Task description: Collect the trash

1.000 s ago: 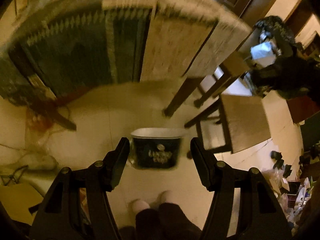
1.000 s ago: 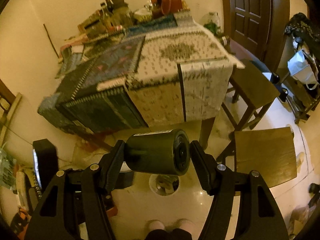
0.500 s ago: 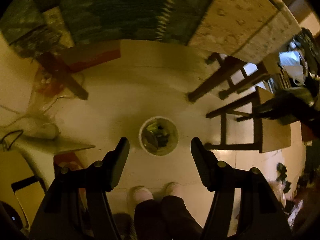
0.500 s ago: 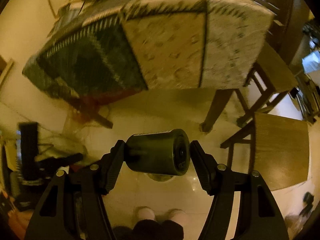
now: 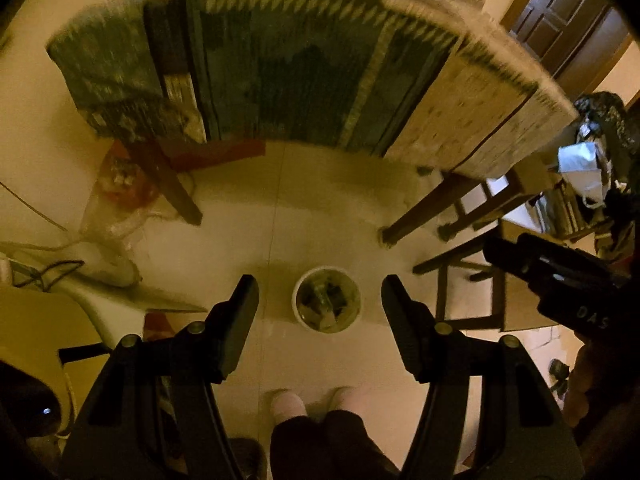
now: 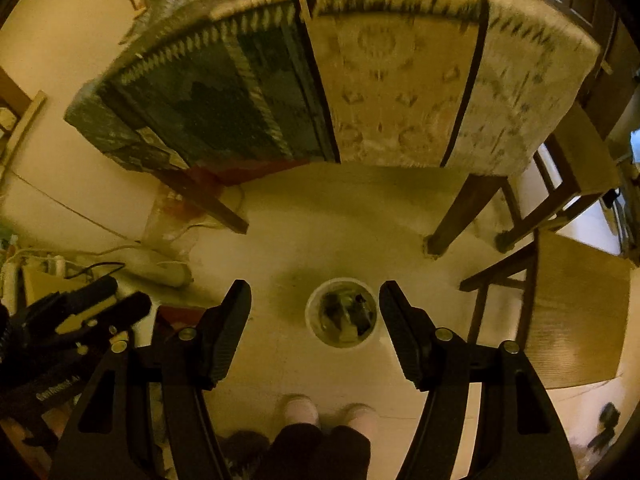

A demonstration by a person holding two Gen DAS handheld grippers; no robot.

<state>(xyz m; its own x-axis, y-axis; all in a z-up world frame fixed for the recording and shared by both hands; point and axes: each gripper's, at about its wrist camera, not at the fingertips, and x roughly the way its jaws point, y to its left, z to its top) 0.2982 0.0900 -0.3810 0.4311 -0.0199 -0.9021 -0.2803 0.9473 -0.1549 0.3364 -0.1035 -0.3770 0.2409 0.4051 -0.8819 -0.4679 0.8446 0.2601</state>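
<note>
A small round bin with a white rim [image 5: 327, 300] stands on the pale floor, filled with trash; it also shows in the right wrist view [image 6: 342, 313]. My left gripper [image 5: 320, 312] is open and empty, held high above the bin. My right gripper [image 6: 316, 316] is open and empty, also above the bin. A dark piece lies among the trash inside the bin [image 6: 360, 316]. The right gripper shows at the right edge of the left wrist view [image 5: 560, 276], and the left gripper at the left edge of the right wrist view [image 6: 72, 316].
A table draped in patterned cloth [image 6: 360, 80] stands beyond the bin, its legs [image 6: 452, 216] on the floor. A wooden stool [image 6: 576, 308] is at the right. Cables and a power strip [image 6: 160, 268] lie at the left. My feet [image 6: 332, 412] are below.
The right gripper opened and the dark cylinder it held is gone from its jaws. The cup the left gripper held a second ago is gone too. Both views tilted up toward the table.
</note>
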